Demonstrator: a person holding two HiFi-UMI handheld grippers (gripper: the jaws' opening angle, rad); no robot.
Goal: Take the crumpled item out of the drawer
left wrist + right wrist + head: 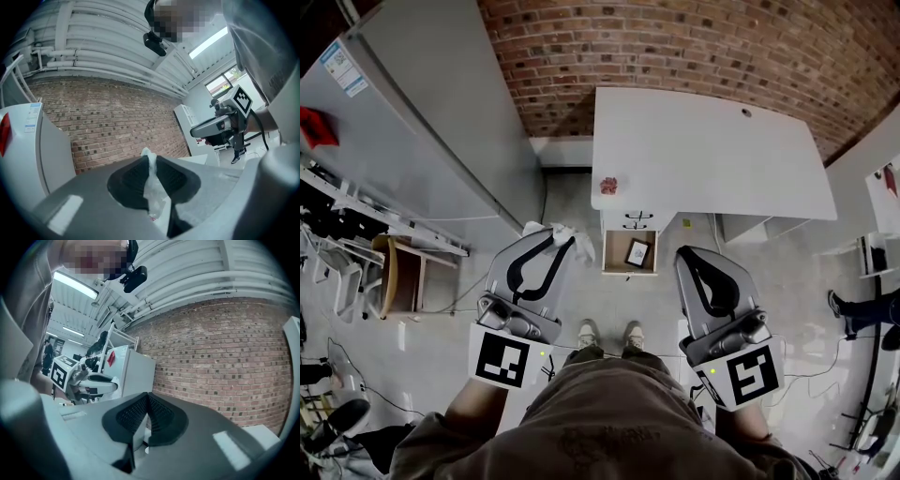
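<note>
**Crumpled item clamped in left gripper, clear of the drawer**

Your left gripper (555,246) is clenched on the crumpled item (570,240). It's a white wad, thin and wrinkly, could be paper or plastic, can't tell. In the left gripper view the two pads meet on it. A strip of the crumpled item (153,190) runs up the seam between them, and a small peak sticks out past the tips of the left gripper (150,161). In the head view the wad bulges out both sides of the tips, held up over the floor, left of the drawer (617,255) and apart from it.

The drawer is pulled open under the front edge of the white desk (703,159). A small dark-framed card (637,251) lies inside it, right of centre. A small red thing (609,185) sits on the desk near its left front corner.

Your right gripper (692,258) is clenched on nothing. The right gripper view shows the pads pressed together at the tips of the right gripper (147,397), with only a narrow gap lower down. It's held up right of the drawer, about level with the left one.

Both grippers point away from you toward the brick wall (675,42). Your shoes (609,334) are on the floor just short of the drawer. A grey fridge (403,122) stands at left, with a chair (394,274) nearer you.
</note>
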